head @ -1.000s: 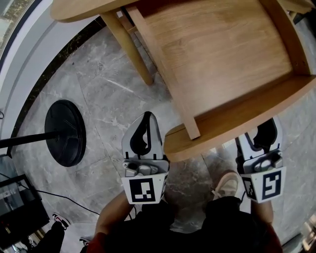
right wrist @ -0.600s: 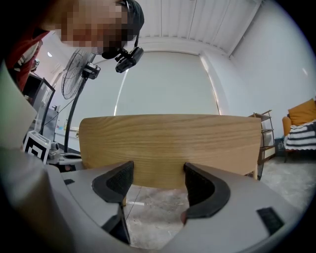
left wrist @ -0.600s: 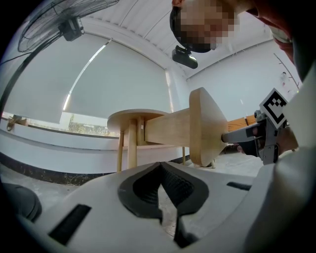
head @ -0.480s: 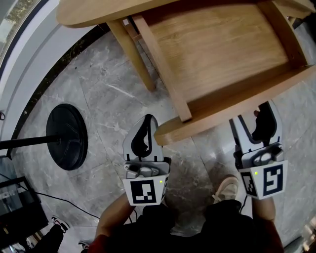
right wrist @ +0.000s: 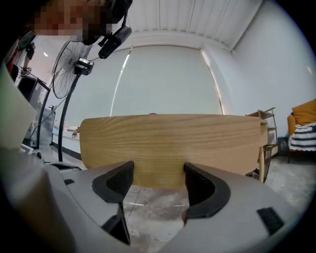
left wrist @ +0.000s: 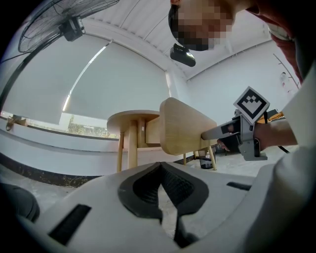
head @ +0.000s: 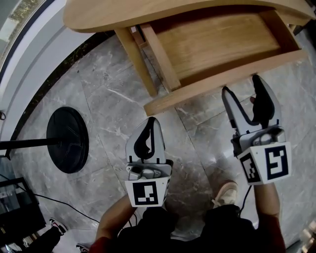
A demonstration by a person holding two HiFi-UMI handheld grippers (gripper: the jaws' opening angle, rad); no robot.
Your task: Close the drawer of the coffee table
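Our right gripper [head: 241, 84], jaws wide, sits at the drawer front [head: 197, 91], left gripper [head: 149, 123] pinched empty; we judge the wood stiff and push flat.

Pale wood-grain drawer [head: 222, 42], grey veined marble floor [head: 103, 89]

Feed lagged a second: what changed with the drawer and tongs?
The drawer slid well back into the coffee table, the open right tongs following against its front panel. The left tongs stayed shut and empty; the fan base did not move.
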